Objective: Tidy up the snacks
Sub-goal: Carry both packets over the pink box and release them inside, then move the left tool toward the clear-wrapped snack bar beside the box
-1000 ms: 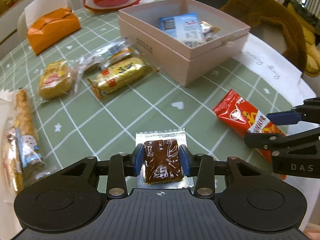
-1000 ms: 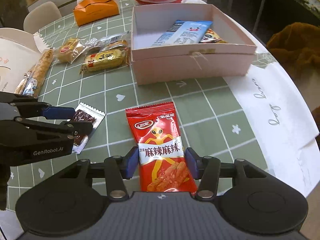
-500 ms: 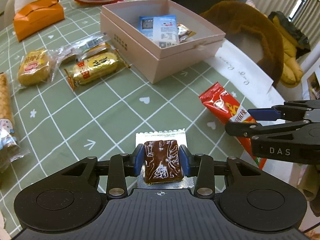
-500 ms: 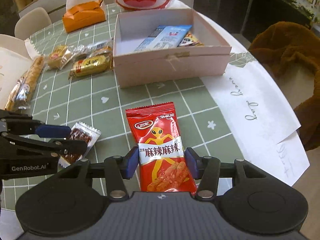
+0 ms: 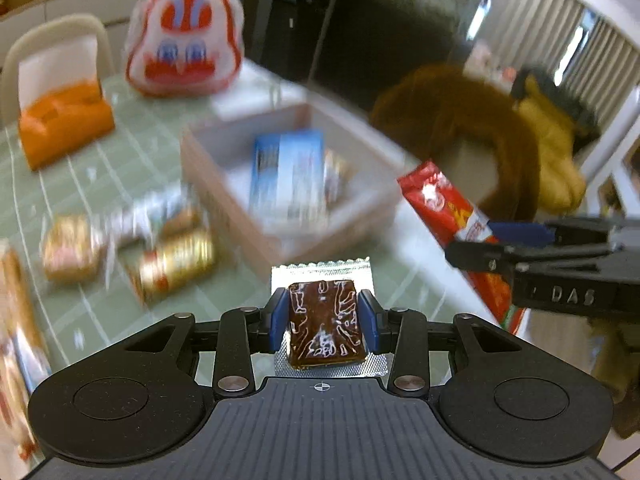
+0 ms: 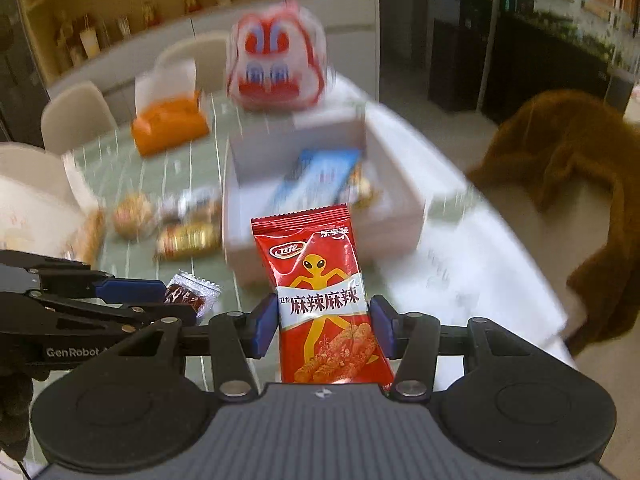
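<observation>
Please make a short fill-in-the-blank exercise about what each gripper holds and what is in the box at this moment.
1. The left gripper is shut on a small ____ snack in a clear wrapper.
2. The right gripper holds a ____ packet with a yellow alien figure printed on it.
3. Inside the pink box lies a ____ packet.
4. Beside the rabbit bag sits an ____ tissue box.

Missing words: brown; red; blue; orange

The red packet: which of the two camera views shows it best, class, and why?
The right wrist view. The red packet faces the camera, sharp and nearly whole, clamped in the right gripper, its print readable. The left wrist view shows it only obliquely at the side, slanted, with its lower part crossed by that gripper.
</observation>
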Demonstrator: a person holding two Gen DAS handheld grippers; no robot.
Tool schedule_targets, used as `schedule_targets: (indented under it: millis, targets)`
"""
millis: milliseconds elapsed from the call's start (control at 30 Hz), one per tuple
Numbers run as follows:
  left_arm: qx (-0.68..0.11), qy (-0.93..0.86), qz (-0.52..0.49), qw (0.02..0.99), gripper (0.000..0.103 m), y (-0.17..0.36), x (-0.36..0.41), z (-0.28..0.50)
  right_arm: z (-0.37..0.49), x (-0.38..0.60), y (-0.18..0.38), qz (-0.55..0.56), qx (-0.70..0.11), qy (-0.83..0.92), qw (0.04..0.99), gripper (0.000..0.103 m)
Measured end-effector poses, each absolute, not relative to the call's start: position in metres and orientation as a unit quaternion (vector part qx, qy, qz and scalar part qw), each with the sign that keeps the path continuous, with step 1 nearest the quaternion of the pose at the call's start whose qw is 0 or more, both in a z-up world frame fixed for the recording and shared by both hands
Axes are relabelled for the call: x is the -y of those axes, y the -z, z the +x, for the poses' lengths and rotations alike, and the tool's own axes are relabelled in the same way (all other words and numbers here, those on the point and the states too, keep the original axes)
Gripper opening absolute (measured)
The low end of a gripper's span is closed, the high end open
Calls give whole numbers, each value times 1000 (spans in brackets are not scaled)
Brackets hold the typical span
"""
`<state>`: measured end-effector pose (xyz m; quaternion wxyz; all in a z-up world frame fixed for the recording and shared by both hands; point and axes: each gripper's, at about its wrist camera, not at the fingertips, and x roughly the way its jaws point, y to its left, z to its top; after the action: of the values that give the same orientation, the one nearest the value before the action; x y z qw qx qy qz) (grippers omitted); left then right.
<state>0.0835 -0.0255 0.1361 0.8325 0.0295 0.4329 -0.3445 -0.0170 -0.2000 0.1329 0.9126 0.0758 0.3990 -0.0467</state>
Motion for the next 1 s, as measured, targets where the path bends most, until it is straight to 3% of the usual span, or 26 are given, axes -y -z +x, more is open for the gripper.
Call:
schedule_targets:
  millis: [233, 333, 433, 533, 700, 833, 1000]
  targets:
    - [-384, 344, 2, 857, 43, -204, 45, 148, 39, 236, -195, 98, -346, 30, 933, 50]
    - [-412, 342, -52, 843, 43, -206, 58, 192, 79, 252, -197, 119, -342, 26, 932, 52]
    - [-455, 344, -107, 814, 43, -173, 76, 241, 124, 266, -179, 136, -364, 14, 921, 68]
    - [-482, 308, -32, 819, 42, -137, 100, 257, 143, 272, -154, 118, -396, 46, 909, 68]
    - [-507, 311, -62, 802, 42, -113, 74, 269, 117, 279, -118, 121, -423, 39, 897, 68]
    - [-473, 288, -68, 830, 42, -109, 32, 275, 96, 252, -94, 99, -447, 19, 889, 68]
    - [-495, 207, -6, 844, 42, -65, -3, 286, 89, 198, -69, 109, -479, -50, 870, 68]
